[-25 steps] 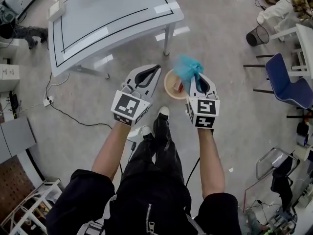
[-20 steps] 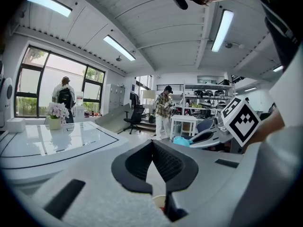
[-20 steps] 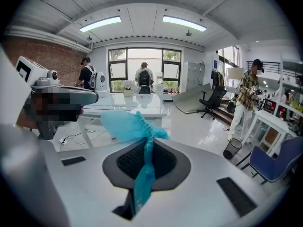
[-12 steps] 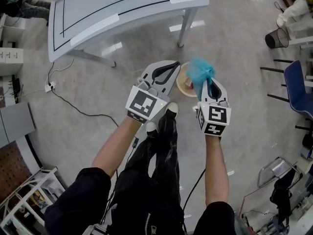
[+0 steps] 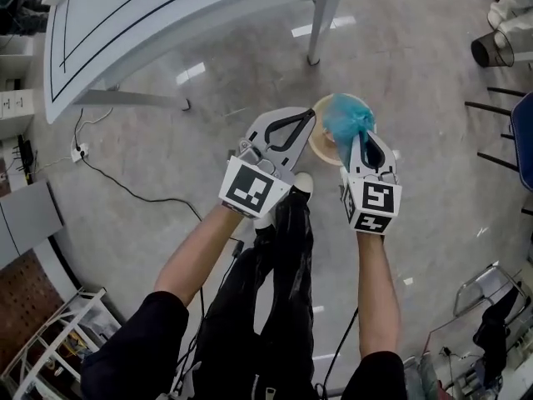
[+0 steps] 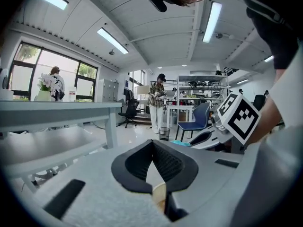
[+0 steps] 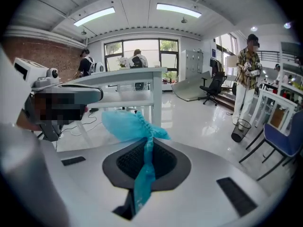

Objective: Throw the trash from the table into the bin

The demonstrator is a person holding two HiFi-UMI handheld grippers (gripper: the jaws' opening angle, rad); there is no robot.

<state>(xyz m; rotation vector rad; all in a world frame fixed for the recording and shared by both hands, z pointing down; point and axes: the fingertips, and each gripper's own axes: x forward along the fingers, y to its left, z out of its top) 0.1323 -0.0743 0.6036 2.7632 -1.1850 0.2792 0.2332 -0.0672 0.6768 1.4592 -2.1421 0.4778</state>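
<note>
My right gripper (image 5: 351, 137) is shut on a crumpled blue plastic cover (image 5: 346, 117), which hangs right over a round beige bin (image 5: 319, 146) on the floor. In the right gripper view the blue cover (image 7: 129, 125) bunches out past the closed tips (image 7: 147, 144), and a strip of it trails back between the pads. My left gripper (image 5: 310, 115) is level with it at the bin's left rim. Its jaws (image 6: 152, 143) are closed on a thin beige scrap (image 6: 158, 194), seemingly paper. The blue cover hides most of the bin's inside.
A white table (image 5: 166, 23) stands ahead, its leg (image 5: 323, 15) just beyond the bin. A black mesh basket (image 5: 491, 48) and a blue chair (image 5: 525, 123) are at the far right. A cable (image 5: 125, 186) crosses the floor at left. The person's legs (image 5: 279, 257) are below the grippers.
Both grippers have sunk toward the floor and now sit closer over the bin. The table has slid up and partly out of the head view. Both grips are unchanged.
</note>
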